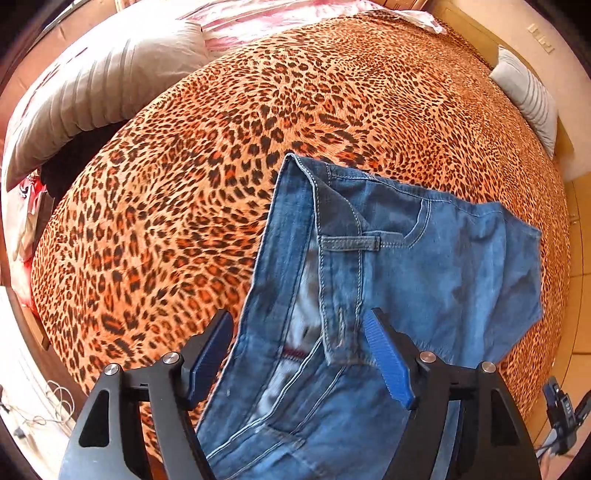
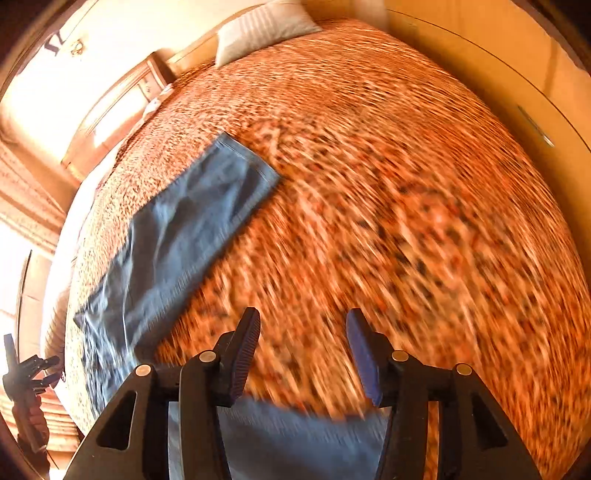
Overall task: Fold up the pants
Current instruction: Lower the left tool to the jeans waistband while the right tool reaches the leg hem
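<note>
A bed [image 1: 221,155] fills the room, covered by a leopard-print spread in orange and black. Grey striped pillows [image 1: 92,96] lie along its edges, one [image 2: 258,27] against a pale wall. A wooden headboard [image 2: 122,99] catches strong warm light. Tan wardrobe panels [image 2: 498,74] stand beside the bed, over a tiled floor [image 1: 580,295].

Left gripper [image 1: 297,354] with matte black angular arms, blue ribbed pads [image 1: 388,360], round silver screws at the pivots, triangular cut-outs in the outer links, right gripper [image 2: 303,352] of the same black build, darker ribbed pads [image 2: 245,356], silver screw heads
</note>
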Action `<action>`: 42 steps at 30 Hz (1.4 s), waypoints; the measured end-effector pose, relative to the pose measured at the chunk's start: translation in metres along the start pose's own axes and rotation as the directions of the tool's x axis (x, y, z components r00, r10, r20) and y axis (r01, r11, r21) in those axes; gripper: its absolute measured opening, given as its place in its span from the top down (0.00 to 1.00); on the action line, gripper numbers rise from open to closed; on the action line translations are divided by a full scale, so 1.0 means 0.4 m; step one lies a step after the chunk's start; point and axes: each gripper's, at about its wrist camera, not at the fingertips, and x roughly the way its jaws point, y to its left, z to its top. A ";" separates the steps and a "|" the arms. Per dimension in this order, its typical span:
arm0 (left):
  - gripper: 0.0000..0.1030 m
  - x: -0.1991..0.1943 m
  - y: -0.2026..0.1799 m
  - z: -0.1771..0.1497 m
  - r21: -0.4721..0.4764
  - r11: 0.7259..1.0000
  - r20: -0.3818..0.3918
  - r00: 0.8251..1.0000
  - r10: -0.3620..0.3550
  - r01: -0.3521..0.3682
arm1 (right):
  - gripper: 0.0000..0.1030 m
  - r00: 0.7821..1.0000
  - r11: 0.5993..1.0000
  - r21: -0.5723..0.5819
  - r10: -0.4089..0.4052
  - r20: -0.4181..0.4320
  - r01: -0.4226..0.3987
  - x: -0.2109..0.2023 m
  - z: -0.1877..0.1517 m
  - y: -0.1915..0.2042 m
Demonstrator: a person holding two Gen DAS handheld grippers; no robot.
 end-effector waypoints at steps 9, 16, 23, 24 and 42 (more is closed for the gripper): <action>0.34 0.171 -0.032 0.116 0.007 0.998 -0.031 0.998 0.057 -0.056 | 0.50 0.998 0.987 0.162 0.007 -0.056 0.003 0.310 0.237 0.057; 0.92 0.250 -0.087 0.097 0.168 0.935 -0.012 0.947 0.320 -0.313 | 0.94 0.999 0.998 0.060 -0.035 0.018 0.034 0.305 0.239 0.056; 0.92 0.198 -0.042 0.116 0.145 0.976 -0.052 0.984 0.170 -0.161 | 0.67 0.998 0.990 0.134 -0.028 -0.051 0.035 0.277 0.228 -0.017; 0.91 0.160 -0.015 0.135 0.106 0.987 -0.018 0.992 0.126 -0.124 | 0.63 1.000 0.989 0.144 -0.017 -0.005 0.018 0.254 0.248 -0.021; 0.37 0.300 0.028 0.346 -0.108 0.982 -0.280 0.944 -0.177 0.152 | 0.39 0.986 0.977 -0.201 -0.100 -0.136 0.071 0.537 0.501 0.278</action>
